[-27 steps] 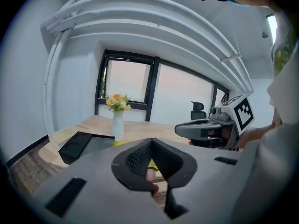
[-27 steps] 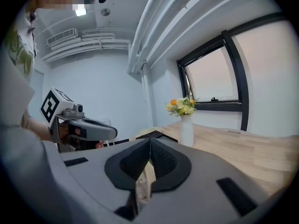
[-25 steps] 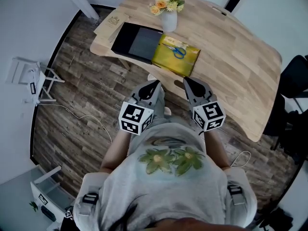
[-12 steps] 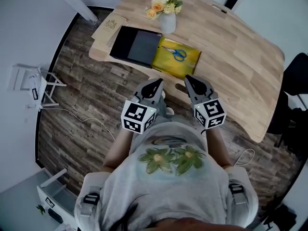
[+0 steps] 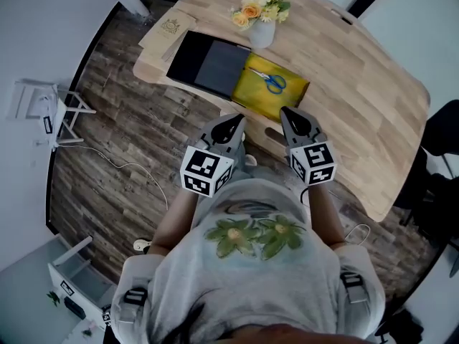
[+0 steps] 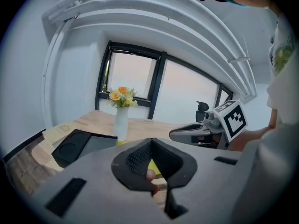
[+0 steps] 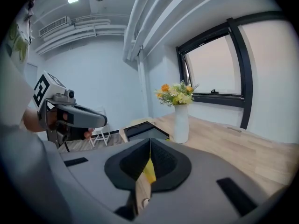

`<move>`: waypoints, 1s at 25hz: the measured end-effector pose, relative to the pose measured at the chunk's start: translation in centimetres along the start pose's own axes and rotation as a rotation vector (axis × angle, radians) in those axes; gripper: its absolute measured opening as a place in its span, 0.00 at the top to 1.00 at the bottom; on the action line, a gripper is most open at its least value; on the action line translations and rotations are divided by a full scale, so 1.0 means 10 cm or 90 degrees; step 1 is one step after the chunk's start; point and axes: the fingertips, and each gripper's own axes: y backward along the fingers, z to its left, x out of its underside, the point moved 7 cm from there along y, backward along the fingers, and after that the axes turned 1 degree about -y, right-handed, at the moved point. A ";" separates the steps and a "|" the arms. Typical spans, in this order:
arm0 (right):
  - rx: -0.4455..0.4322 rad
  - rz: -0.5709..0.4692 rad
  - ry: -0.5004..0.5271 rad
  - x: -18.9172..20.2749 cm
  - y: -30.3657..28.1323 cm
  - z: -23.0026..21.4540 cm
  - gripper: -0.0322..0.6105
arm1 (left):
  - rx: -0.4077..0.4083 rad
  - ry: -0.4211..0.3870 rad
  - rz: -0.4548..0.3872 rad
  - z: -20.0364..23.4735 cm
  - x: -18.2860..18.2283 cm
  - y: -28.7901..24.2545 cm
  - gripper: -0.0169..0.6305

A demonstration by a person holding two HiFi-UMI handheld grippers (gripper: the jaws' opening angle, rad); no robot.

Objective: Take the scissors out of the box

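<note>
- The scissors (image 5: 272, 82) look small, with blue loop handles and slim metal blades. They will likely be light and stiff, with blades that are smooth and slippery to pinch.
- The best hold is probably across the blue handles or at the pivot just above them. There the claw pads get more to bite on, and the point stays away from the pads.
- In the head view the long axis runs on a diagonal: the handles sit toward the lower right and the blades point to the upper left of the frame.
- The scissors lie flat on the yellow lining of the open box (image 5: 259, 103), near its far end, in the upper middle of the frame.
- A black lid (image 5: 206, 64) lies just left of the box, and a vase of flowers (image 5: 262, 31) stands just beyond it on the wooden table (image 5: 358, 84).
- The left claw (image 5: 234, 125) is closed on nothing and hangs off the near edge of the table, well short of the box.
- The right claw (image 5: 289, 115) is likewise closed and empty. It is the nearer of the two to the box and is aimed toward it.
</note>
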 end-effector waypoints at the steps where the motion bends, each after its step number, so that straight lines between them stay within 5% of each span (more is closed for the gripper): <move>1: -0.001 0.006 0.004 -0.01 -0.05 -0.02 0.94 | -0.002 0.003 0.001 0.03 0.00 -0.02 0.97; 15: -0.001 0.050 0.022 -0.02 -0.51 -0.26 0.94 | -0.008 0.042 0.033 0.31 0.08 -0.24 0.97; 25: 0.012 0.101 0.061 0.00 -0.69 -0.38 0.94 | 0.034 0.079 0.044 0.54 0.00 -0.63 0.97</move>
